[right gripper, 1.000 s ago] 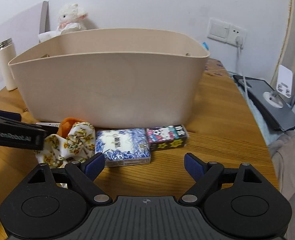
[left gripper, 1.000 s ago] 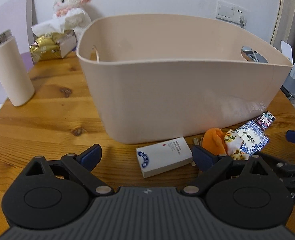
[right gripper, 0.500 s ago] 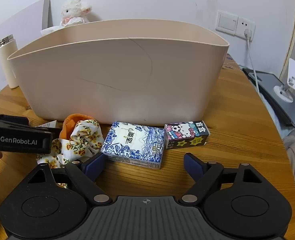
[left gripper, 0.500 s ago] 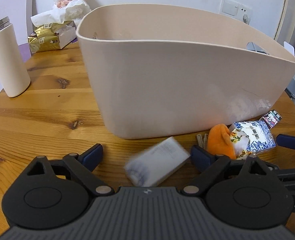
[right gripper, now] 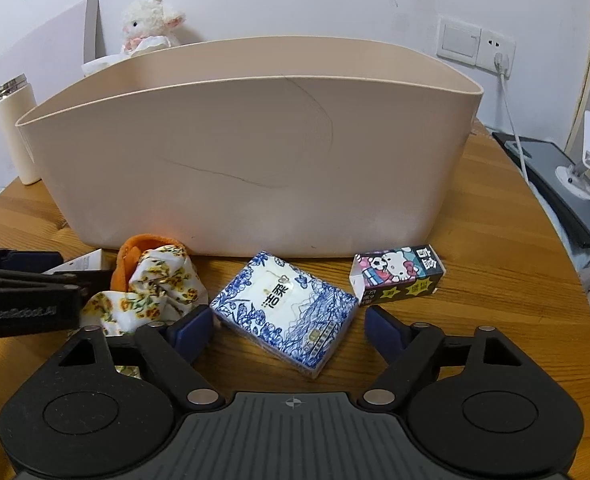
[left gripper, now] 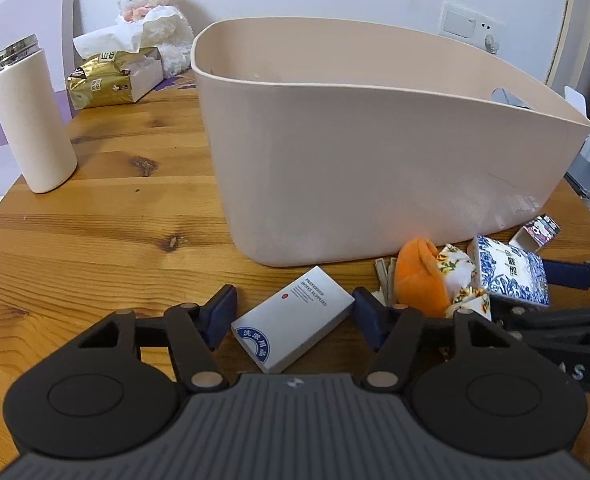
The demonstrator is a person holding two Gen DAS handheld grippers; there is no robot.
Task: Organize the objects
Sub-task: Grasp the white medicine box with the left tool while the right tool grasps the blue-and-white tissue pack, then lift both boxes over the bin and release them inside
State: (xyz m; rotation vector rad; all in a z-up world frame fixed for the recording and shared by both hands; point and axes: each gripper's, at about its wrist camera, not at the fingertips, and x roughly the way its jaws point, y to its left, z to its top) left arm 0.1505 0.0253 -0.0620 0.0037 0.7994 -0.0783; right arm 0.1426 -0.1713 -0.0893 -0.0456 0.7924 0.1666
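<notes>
My left gripper point(left gripper: 293, 314) is spread wide around the white hotel-supplies box point(left gripper: 293, 318), flat on the wooden table point(left gripper: 95, 248) before the beige tub point(left gripper: 375, 168). My right gripper point(right gripper: 287, 330) is also released, bracketing the blue-patterned tissue pack point(right gripper: 285, 312).

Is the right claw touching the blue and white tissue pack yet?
Apart. In the right wrist view the right claw is open, and bare wood shows between each blue fingertip and the blue and white tissue pack lying between them.
</notes>
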